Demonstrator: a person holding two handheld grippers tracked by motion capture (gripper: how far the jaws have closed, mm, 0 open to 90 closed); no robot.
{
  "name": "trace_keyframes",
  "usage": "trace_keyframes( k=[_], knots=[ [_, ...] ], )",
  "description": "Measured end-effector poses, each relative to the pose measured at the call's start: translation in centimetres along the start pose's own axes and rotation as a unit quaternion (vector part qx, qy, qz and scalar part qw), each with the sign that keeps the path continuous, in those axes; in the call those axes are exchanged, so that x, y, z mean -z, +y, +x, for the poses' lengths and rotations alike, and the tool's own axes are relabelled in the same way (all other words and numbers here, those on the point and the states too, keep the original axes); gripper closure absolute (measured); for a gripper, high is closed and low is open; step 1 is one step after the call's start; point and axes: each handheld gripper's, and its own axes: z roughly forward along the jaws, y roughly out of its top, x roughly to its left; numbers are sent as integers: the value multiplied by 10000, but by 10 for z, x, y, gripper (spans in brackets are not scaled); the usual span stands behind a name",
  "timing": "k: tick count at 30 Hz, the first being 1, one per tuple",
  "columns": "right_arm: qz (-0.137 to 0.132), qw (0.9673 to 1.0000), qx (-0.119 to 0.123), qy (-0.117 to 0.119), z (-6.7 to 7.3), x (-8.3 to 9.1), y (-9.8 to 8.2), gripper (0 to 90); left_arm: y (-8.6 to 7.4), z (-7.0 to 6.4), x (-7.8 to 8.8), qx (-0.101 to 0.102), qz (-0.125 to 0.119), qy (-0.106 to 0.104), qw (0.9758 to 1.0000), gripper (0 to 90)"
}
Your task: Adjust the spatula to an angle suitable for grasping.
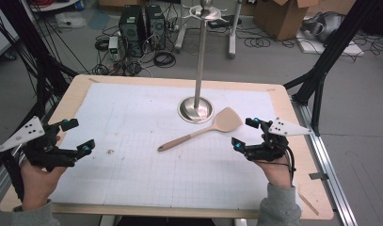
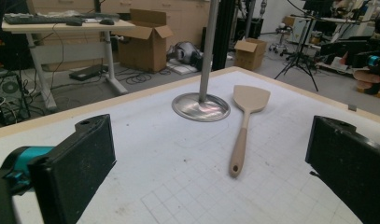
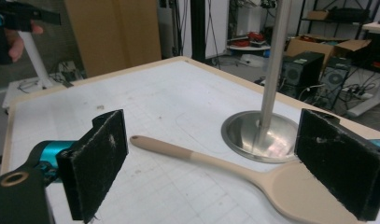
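Spatula (image 1: 198, 132) lies flat, long axis 8-to-2 o'clock, blade toward the right gripper (image 1: 246, 133), the nearer one; both it and the left gripper (image 1: 78, 136) gape, holding nothing.

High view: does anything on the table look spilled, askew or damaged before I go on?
Nothing much. The beige flat-bladed spatula lies flat and whole beside the round steel base of the upright metal stand. One small brownish speck marks the white gridded mat near the left gripper.
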Motion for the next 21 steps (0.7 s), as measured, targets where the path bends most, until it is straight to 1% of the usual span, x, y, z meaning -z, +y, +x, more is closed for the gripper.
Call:
trace_keyframes(
  k=[5,9,11,12,14,15,16,18,21],
  knots=[
    [-2,9999,-103,32,-3,-15,0,86,-2,0,4,29,30,41,10000,18],
    [74,9999,-67,88,-4,-30,0,91,-3,0,5,11,62,75,10000,18],
    [155,9998,-55,151,-5,-37,0,155,-3,0,6,17,44,98,9999,18],
    [207,9996,-77,197,-6,-41,0,157,-3,0,7,22,35,120,9999,18],
    [277,9994,-123,192,-7,-48,0,158,-3,0,8,25,27,118,9999,18],
    [291,9993,-109,212,-8,-52,0,161,-3,0,8,25,27,118,9999,18],
    [345,9990,-186,217,-8,-54,0,170,-3,0,9,34,13,125,9999,18],
    [392,9987,-212,246,-9,-60,1,212,-3,0,9,40,16,120,9999,18],
    [448,9985,-240,221,-11,-68,1,266,-4,1,9,38,21,130,9999,18]
  ],
)
